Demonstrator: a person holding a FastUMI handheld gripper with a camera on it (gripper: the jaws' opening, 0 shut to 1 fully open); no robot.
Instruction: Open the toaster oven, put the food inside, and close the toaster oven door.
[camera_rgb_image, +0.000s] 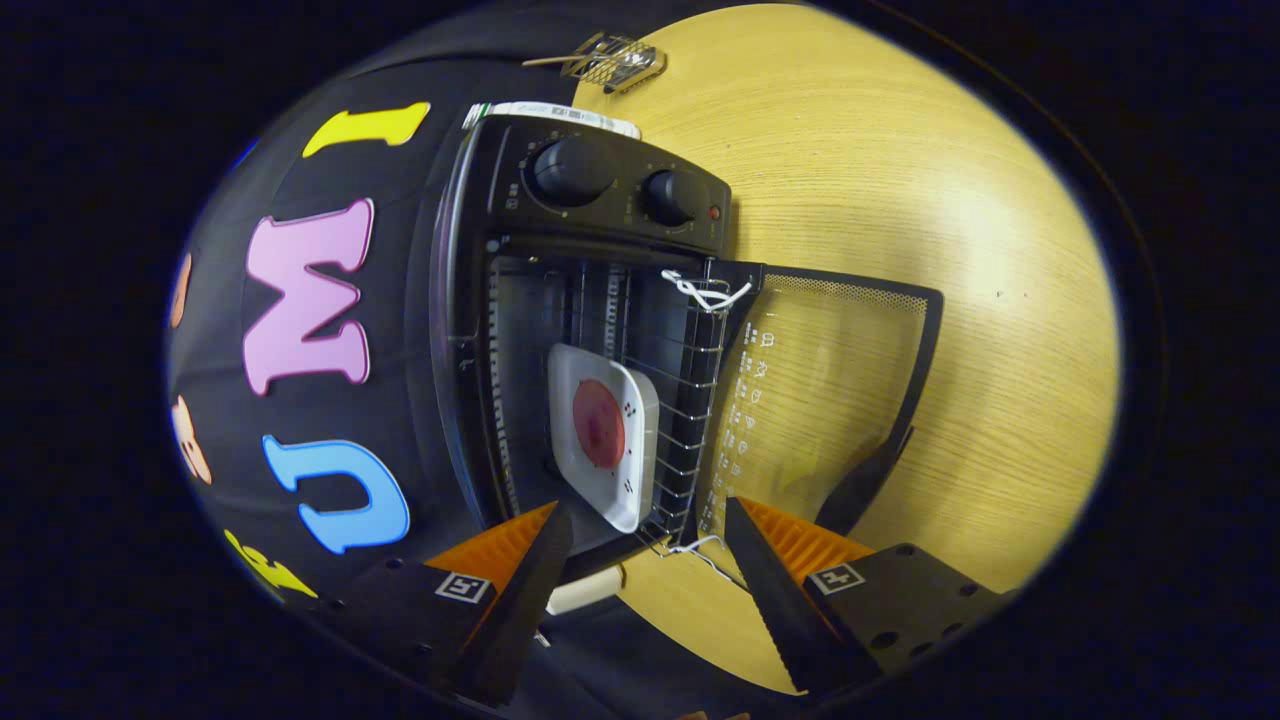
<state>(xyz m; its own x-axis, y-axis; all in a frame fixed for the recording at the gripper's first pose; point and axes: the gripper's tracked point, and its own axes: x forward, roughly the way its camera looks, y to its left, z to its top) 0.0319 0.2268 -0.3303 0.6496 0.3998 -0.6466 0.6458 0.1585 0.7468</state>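
Toaster oven (600, 300): black, two knobs on its control panel, standing on a wooden table (900, 200) against the booth wall. All places below are given from it.

Door (830, 390): glass, swung fully down and lying flat out from the oven's mouth over the table; left so, it keeps the cavity free for loading. A white cord (705, 292) is tied at the corner where door meets rack, probably a pull aid.

Wire rack (690, 420): at the front of the cavity, carrying the load.

Plate (605, 430): white, square, resting on the rack inside the oven, just within the mouth.

Food (598, 423): round red piece, centred on the plate. By this layout, loading looks done; closing the door remains.

Gripper (650, 530): fingers spread wide and grasping nothing, tips just short of the oven's mouth, one near the cavity's edge, the other over the door's hinge end. Pose: tool rolled sideways, aimed into the opening.

Small wire mesh item (615, 58): on the table beyond the oven's control end; kind uncertain.
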